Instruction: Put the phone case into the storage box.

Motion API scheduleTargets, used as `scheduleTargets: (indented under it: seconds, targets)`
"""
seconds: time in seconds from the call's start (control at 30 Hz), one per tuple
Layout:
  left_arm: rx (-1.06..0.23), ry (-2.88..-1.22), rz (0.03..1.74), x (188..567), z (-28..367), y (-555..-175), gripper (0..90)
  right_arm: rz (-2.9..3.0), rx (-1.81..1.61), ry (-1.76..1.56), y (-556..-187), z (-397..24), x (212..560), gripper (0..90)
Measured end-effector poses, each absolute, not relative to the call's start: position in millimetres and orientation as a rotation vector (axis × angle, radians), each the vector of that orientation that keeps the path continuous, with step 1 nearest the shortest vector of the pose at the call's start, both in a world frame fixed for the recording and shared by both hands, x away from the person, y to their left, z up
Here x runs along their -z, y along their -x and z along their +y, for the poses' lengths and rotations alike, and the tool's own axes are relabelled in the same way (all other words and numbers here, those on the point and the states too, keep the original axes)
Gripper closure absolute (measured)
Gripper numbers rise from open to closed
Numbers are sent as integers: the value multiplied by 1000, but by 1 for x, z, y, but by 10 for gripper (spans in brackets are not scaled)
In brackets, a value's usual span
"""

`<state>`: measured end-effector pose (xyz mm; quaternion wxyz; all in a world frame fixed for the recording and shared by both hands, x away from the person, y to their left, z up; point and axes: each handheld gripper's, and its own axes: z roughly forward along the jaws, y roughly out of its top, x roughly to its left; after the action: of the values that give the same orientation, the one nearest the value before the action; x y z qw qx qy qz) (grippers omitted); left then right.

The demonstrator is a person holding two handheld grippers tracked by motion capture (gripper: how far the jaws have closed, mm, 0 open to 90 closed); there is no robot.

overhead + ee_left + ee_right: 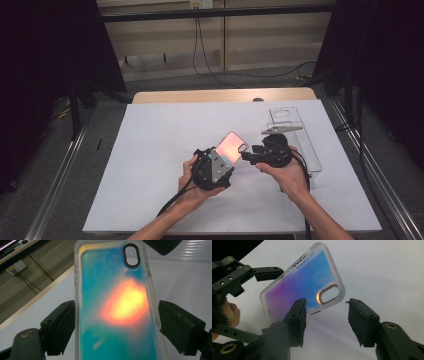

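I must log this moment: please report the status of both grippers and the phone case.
Left gripper shut on phone case. Right gripper open at its camera-hole corner, not touching. Nothing in the way.

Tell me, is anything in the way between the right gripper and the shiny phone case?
No. Nothing visible sits between the right gripper and the phone case. Its camera-hole corner lies just beyond the open jaws, while the left gripper holds the case.

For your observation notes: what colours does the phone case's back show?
The phone case shimmers teal-blue with an orange-yellow glow; clearest in the left gripper view.

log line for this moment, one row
left gripper: shut on phone case | right gripper: open at its camera-hole corner | clear case: on table
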<state>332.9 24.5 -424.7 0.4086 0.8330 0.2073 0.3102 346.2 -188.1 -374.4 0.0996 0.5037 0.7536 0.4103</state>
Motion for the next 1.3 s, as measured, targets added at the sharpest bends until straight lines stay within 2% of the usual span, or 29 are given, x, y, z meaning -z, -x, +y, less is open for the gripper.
scheduleTargets:
  seconds: [0.07, 0.73, 0.9, 1.03, 1.3]
  targets:
    - [-797, -2100, 511, 425, 22, -333, 169, 2227, -1216, -1534, -349, -190, 371, 575]
    - [-806, -2089, 509, 425, 20, -331, 169, 2246, -1188, -1671, -362, -189, 381, 636]
    - [-819, -2085, 487, 425, 17, -328, 169, 2234, -1229, -1722, -365, -192, 383, 590]
    - [-818, -2092, 486, 427, 15, -328, 169, 2232, -1238, -1741, -364, -195, 384, 656]
    - [-827, -2089, 482, 427, 14, -328, 169, 2207, -1293, -1812, -367, -202, 387, 686]
